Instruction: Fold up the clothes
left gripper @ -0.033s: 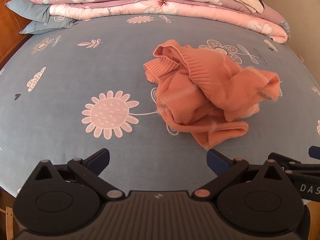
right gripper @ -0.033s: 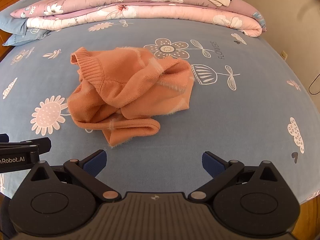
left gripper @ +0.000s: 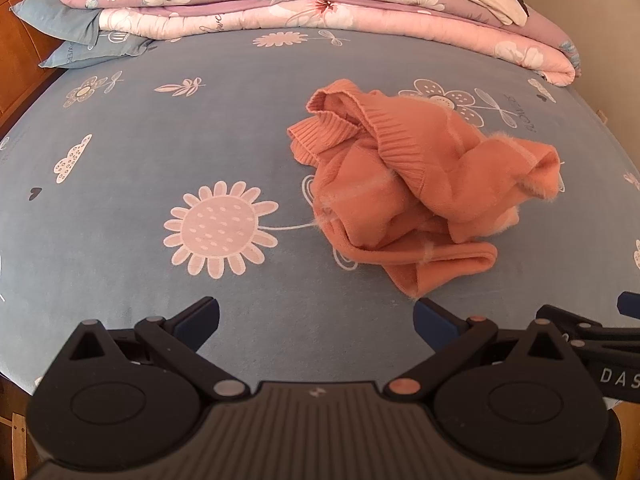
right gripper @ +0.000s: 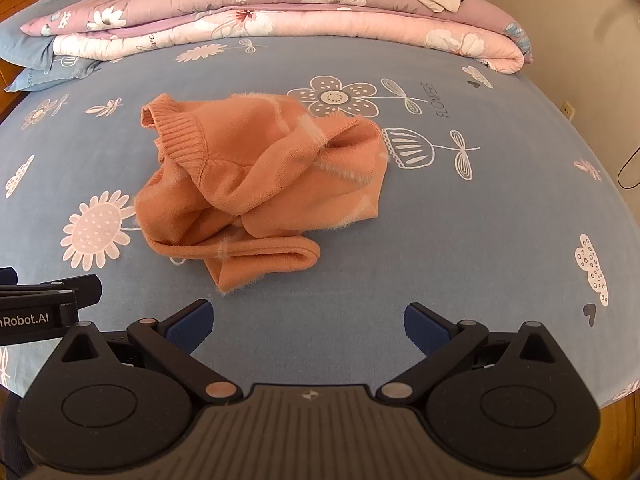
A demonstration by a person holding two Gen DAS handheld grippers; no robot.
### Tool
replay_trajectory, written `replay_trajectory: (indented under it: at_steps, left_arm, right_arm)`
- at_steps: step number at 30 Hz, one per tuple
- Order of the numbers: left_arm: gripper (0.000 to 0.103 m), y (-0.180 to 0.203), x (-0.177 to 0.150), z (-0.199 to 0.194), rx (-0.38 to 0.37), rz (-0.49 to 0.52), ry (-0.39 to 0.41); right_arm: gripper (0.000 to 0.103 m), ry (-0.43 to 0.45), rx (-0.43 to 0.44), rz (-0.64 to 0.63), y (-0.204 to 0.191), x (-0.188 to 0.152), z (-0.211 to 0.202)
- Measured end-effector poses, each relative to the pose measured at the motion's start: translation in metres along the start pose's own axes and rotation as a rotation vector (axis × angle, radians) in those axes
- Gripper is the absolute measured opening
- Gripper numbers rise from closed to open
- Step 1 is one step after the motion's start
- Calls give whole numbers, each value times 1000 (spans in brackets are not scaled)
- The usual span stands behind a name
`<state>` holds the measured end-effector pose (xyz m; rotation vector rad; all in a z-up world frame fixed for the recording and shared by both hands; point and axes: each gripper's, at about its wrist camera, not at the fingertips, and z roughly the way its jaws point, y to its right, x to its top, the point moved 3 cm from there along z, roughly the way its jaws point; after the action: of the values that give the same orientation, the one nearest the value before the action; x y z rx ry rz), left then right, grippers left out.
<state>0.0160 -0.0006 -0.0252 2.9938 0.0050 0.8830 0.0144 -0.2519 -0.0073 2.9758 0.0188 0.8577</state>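
your crumpled orange knit sweater (left gripper: 424, 196) (right gripper: 256, 184) sits bunched in a heap near the middle of the blue bed sheet with white flower prints (left gripper: 160, 128) (right gripper: 480, 220), not folded at all. ribbed cuff or hem bands show at the far-left side of the pile, a rolled tube of fabric lies along the near edge, and fuzzy pale stripes run across the knit. probably a sleeve, that near roll, but the bunching makes it hard to tell.

your left gripper (left gripper: 316, 314) is spread wide with nothing between the blue pads, hovering over bare sheet just short of the sweater's near edge. your right gripper (right gripper: 306, 320) is likewise released and empty, near the same edge, apart from the cloth. the two tools sit side by side.

versus the earlier frame: no change. sweater, both tools and the folded pink floral quilt (left gripper: 320, 12) (right gripper: 280, 20) along the far side all match.
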Motion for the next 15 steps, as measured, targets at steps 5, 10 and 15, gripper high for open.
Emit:
replay_trajectory:
  at_steps: [5, 10, 15]
  left_arm:
    - [103, 1, -1, -1, -1, 11, 3]
    - [102, 3, 0, -2, 9, 9, 5]
    - [103, 3, -3, -3, 8, 18, 10]
  right_arm:
    - [103, 3, 8, -2, 0, -1, -1]
    - [103, 5, 15, -4, 1, -1, -2]
    - [103, 8, 23, -6, 1, -2, -2]
